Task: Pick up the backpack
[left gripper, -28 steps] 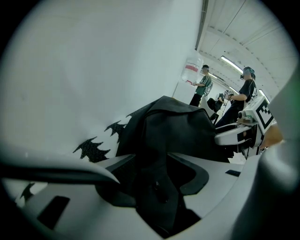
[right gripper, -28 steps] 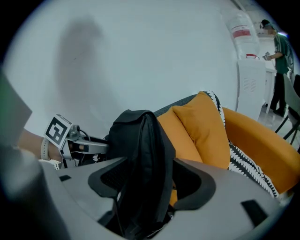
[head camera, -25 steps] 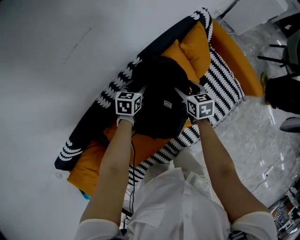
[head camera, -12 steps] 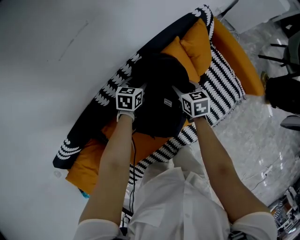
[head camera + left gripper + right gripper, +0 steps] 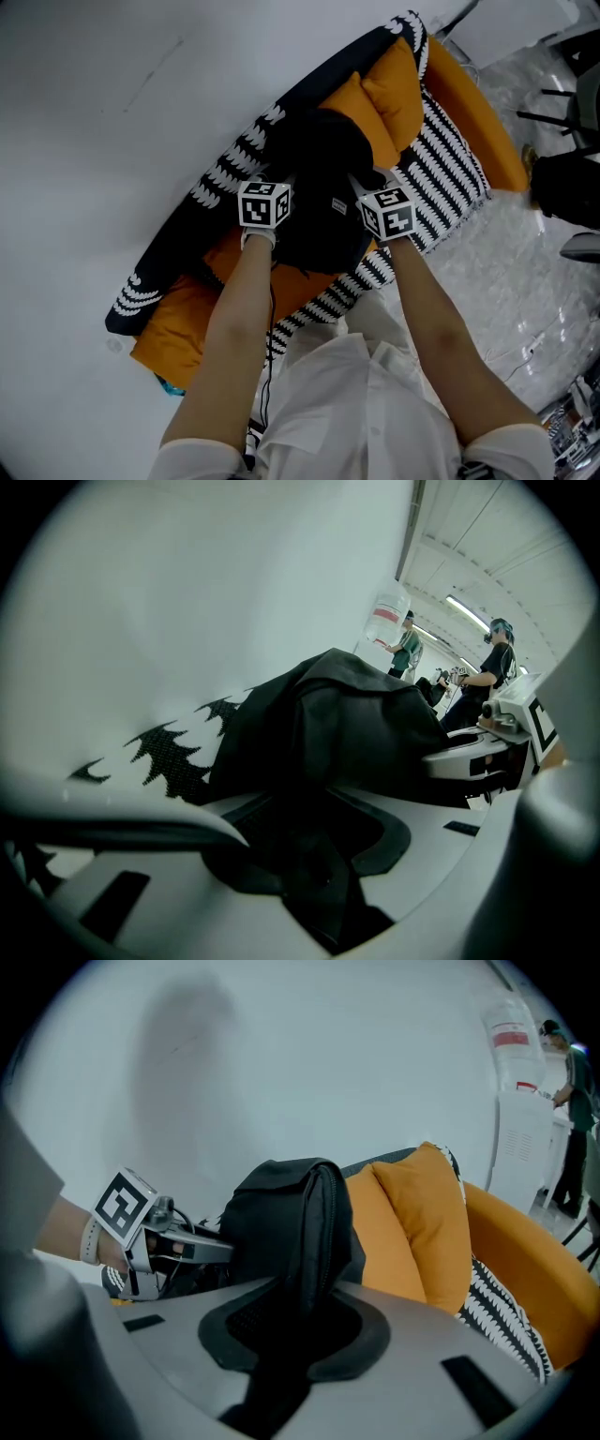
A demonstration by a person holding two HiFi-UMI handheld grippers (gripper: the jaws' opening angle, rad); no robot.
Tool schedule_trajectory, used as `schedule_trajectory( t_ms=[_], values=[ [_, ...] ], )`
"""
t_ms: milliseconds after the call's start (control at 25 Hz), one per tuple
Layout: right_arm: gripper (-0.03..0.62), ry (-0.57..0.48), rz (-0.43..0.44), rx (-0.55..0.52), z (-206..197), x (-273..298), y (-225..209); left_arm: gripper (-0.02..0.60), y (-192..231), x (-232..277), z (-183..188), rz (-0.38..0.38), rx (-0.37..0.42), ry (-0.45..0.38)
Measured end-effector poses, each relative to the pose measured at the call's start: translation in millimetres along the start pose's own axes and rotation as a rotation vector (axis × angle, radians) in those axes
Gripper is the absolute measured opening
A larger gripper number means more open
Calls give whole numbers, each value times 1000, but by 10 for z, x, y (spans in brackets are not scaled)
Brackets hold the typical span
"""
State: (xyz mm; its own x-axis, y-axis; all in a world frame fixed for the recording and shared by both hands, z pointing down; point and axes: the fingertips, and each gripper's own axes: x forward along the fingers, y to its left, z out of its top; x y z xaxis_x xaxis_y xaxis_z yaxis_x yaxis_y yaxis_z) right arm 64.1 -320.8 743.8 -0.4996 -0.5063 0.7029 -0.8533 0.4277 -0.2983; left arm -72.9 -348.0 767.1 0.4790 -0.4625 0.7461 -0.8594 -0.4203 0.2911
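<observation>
A black backpack (image 5: 319, 187) stands on a sofa against orange cushions (image 5: 389, 89). My left gripper (image 5: 284, 184) is at its left side and my right gripper (image 5: 362, 184) at its right side, cubes facing up. In the left gripper view the jaws are closing, and dark backpack (image 5: 328, 724) fabric fills the gap between the pads of the left gripper (image 5: 309, 855). In the right gripper view the jaws of the right gripper (image 5: 291, 1335) are closing and pinch a zipped edge of the backpack (image 5: 281, 1213). Each view shows the opposite gripper beyond the bag.
A black-and-white patterned blanket (image 5: 450, 169) covers the sofa, which stands against a white wall (image 5: 94, 112). A dark chair (image 5: 567, 187) is on the shiny floor at the right. People (image 5: 492, 667) stand far off, near a water dispenser (image 5: 516, 1101).
Both marker cubes have drawn slightly closer together on the backpack's sides. The arms have otherwise stayed in place.
</observation>
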Motion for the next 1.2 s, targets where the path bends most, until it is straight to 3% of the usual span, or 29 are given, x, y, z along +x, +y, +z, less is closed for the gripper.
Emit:
schedule_trajectory(
  t_ms=[200, 600, 1200],
  values=[
    [63, -22, 8, -6, -37, -99, 83, 107, -97, -131, -101, -13, -14, -6],
    [48, -67, 27, -21, -132, -395, 387, 74, -265, -521, -340, -30, -105, -46],
    [41, -69, 52, -39, -372, -1080, 1122, 58, -556, -1436, -689, -1, -105, -64]
  ],
)
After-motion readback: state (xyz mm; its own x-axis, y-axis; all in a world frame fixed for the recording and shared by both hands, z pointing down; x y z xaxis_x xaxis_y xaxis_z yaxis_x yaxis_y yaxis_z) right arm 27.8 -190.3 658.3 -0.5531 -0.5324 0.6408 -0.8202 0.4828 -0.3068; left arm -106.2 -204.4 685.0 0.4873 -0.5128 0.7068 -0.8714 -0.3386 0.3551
